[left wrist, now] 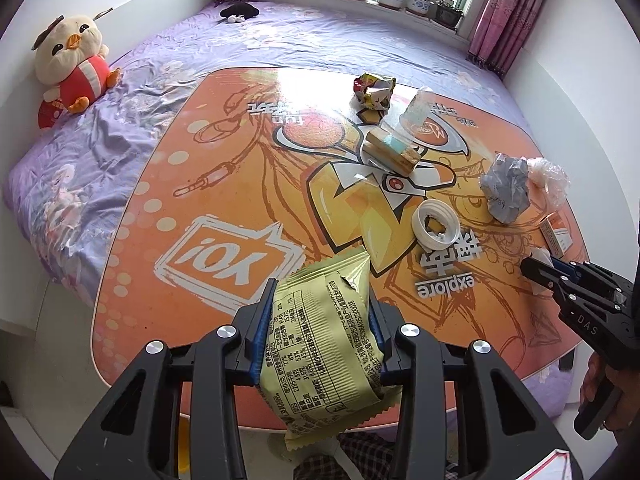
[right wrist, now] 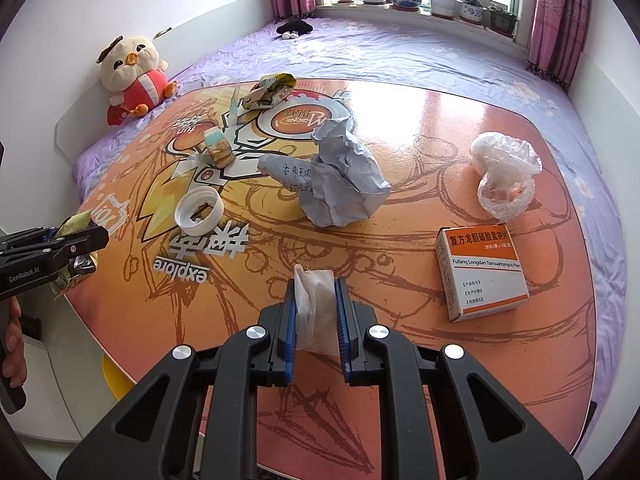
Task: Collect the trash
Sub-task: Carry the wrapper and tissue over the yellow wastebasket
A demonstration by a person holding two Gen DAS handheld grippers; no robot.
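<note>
Trash is half collected: we've got our left claw [left wrist: 320, 320] clamped on a green snack wrapper [left wrist: 324, 344] over the tabletop's [right wrist: 440, 360] near edge, and our right claw [right wrist: 316, 312] pinching a white tissue [right wrist: 314, 308]. Crumpled gray paper [right wrist: 340, 176], a plastic bag [right wrist: 504, 176] and a medicine box [right wrist: 482, 272] sit on the tabletop.
</note>
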